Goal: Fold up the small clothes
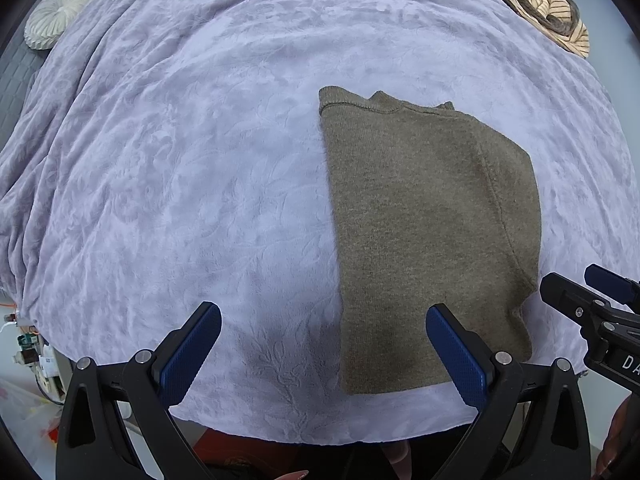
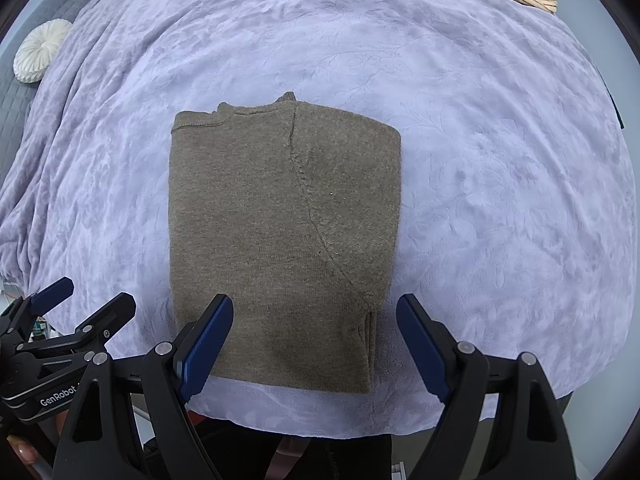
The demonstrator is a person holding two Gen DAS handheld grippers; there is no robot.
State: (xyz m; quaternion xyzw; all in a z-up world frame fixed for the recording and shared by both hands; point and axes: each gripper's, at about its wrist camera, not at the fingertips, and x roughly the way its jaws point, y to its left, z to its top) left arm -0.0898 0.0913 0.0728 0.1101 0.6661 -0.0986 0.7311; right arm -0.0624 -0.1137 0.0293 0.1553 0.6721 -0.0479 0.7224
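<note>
Bed (image 1: 200,160), covered edge to edge in a lavender embossed fleece blanket (image 2: 500,160); serves as the work surface.

Olive-brown knit garment (image 2: 280,220) lies flat on the blanket near the front edge, below both grippers. Already folded to a neat upright rectangle: ribbed neckline at the far end, sleeve seam curving across the top layer, stacked layers showing at the near right corner. Edges line up well; no sleeve trailing out.

Judgement: this piece looks finished, or at most one further fold (near end over far end) from finished.

Striped cream-and-brown fabric heap (image 1: 544,4) at the far right corner of the bed, unfolded and bunched. Likely the next piece; cannot tell how many items it holds. So the bulk of the task may remain.

Round pleated white cushion (image 1: 56,14) at the far left, well apart from the work.

Left hand-held gripper (image 1: 324,350): jaws spread wide, nothing between them, hanging over the garment's left edge, apart from the cloth.

Right hand-held gripper (image 2: 314,346): jaws likewise wide, empty, over the garment's near right corner.
</note>
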